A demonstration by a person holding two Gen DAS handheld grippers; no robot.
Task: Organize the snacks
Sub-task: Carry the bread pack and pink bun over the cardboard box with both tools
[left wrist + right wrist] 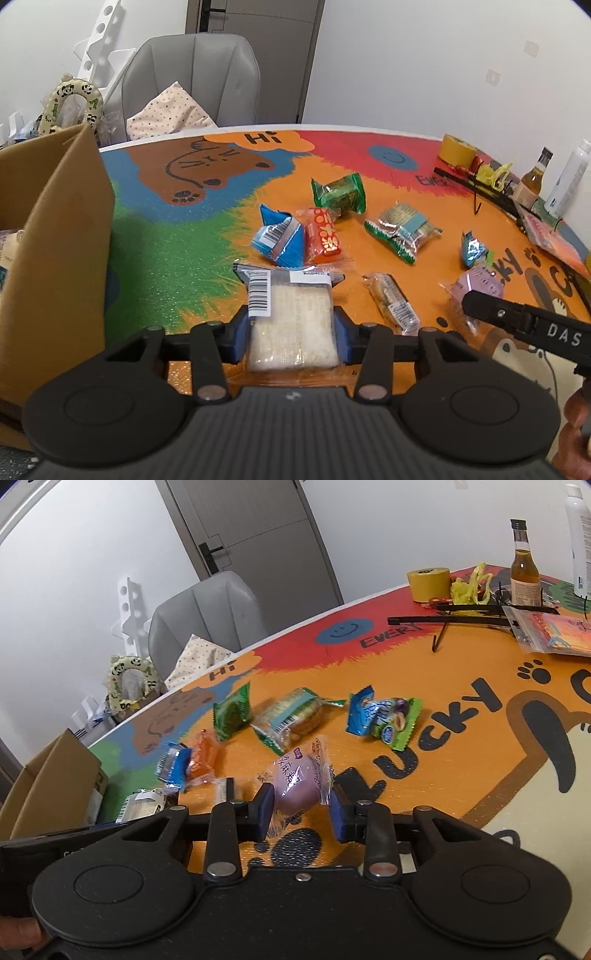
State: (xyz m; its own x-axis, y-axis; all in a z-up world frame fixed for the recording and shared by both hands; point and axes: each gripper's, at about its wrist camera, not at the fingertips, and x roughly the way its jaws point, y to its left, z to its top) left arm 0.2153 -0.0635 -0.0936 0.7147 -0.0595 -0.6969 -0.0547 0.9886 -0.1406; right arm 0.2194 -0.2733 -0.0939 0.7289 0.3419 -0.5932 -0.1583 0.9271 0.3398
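Grippers: our left gripper (pixel 291 332) clamps the rice cracker pack (pixel 291 325), our right gripper (pixel 301 812) brackets the purple bun (pixel 297 784) loosely, whose slick wrapper may slip.

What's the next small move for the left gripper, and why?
Probably lift and swing left toward the cardboard box. The left gripper already has the white rice-cracker pack between its blue pads, apparently clamped, and the open box stands just to its left. The right gripper brackets the purple snack with a gap showing, so it likely isn't ready to carry.
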